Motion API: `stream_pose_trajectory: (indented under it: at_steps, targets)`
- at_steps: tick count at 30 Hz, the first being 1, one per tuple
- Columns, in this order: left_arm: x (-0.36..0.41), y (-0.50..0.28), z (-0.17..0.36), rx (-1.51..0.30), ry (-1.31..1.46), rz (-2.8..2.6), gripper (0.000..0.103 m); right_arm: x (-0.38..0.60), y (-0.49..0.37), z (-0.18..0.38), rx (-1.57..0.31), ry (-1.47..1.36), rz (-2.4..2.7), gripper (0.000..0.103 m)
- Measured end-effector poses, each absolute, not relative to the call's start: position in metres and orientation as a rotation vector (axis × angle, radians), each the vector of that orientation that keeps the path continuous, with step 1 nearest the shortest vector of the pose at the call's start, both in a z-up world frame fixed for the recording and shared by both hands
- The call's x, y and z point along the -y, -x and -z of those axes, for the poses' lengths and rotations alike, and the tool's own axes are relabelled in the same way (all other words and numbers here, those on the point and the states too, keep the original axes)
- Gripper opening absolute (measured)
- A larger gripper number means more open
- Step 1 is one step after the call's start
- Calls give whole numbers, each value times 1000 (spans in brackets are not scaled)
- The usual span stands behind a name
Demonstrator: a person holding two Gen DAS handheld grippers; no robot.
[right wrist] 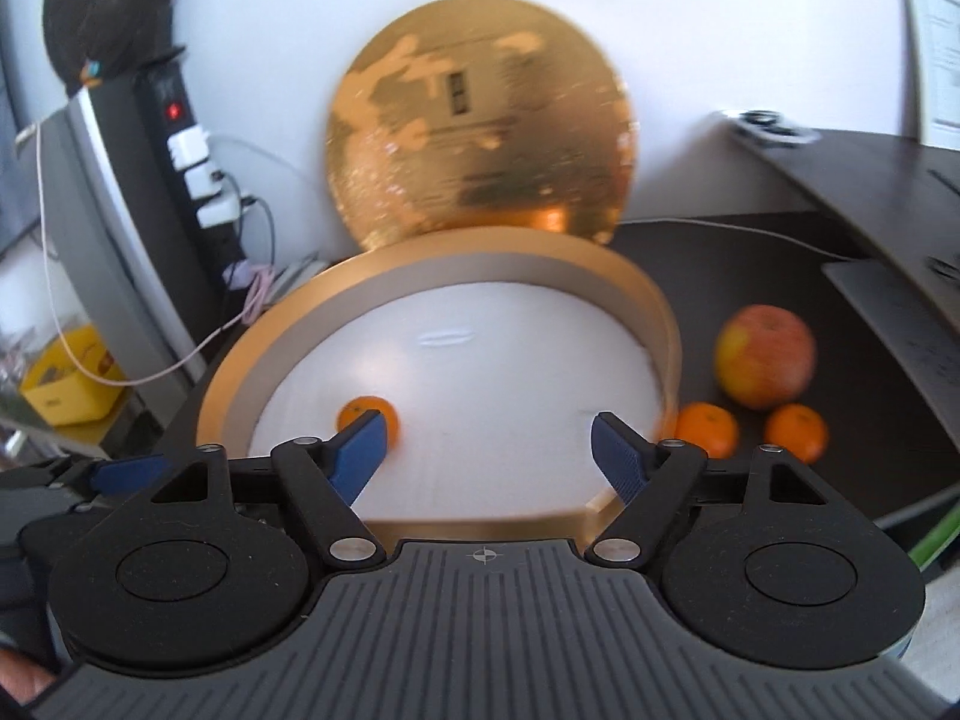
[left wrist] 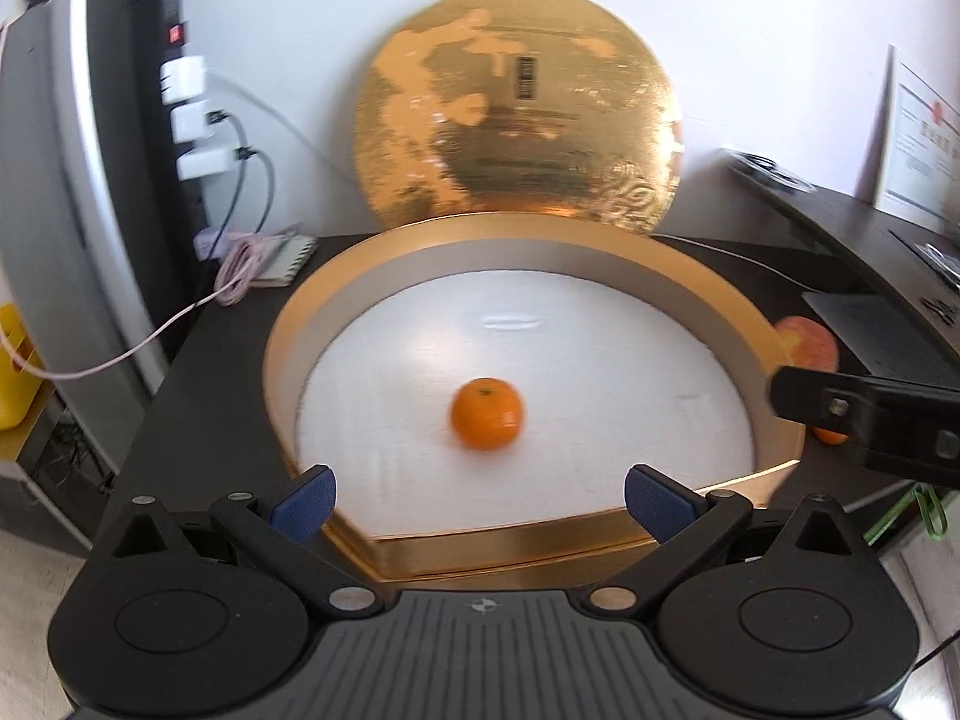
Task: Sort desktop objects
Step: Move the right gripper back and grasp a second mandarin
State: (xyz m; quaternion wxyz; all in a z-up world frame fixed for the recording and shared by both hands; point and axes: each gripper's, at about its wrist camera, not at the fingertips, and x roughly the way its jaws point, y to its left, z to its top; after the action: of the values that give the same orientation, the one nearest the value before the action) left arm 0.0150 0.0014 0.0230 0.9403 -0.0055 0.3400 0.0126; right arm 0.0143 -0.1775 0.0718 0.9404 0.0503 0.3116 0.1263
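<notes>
An office or study corner, by the look of it. A dark wood-grain desk [right wrist: 750, 252] stands against a plain white wall [left wrist: 312, 12], with a raised curved shelf [right wrist: 870, 180] at its right. A black power strip [left wrist: 174, 96] with a red switch and white chargers hangs at the left, cables trailing to a small spiral notebook [left wrist: 288, 258]. A printed paper notice [left wrist: 918, 138] leans on the wall.
</notes>
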Motion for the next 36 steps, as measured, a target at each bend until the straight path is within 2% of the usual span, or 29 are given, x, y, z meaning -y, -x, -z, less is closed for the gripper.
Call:
stream_pose_trajectory:
  at_steps: [6, 8, 10, 17, 21, 33, 36]
  targets:
    - [20, -16, -27, -671, -21, 40, 103, 216, 1, -73, -601, -101, -137, 79]
    - [28, -19, -24, -668, -33, 66, 103, 225, -1, -65, -615, -95, -97, 77]
    - [36, -21, -17, -679, -51, 88, 103, 231, -4, -54, -639, -89, -61, 70]
    - [52, -32, -14, -682, -78, 128, 103, 248, -18, -25, -668, -69, 3, 67]
    - [55, -40, -13, -688, -79, 126, 103, 261, -35, -10, -675, -86, 37, 64]
    - [59, -61, -5, -730, -76, 121, 103, 298, -110, 28, -725, -129, 97, 64]
    - [59, -64, -4, -736, -77, 118, 103, 302, -124, 37, -751, -131, 97, 60]
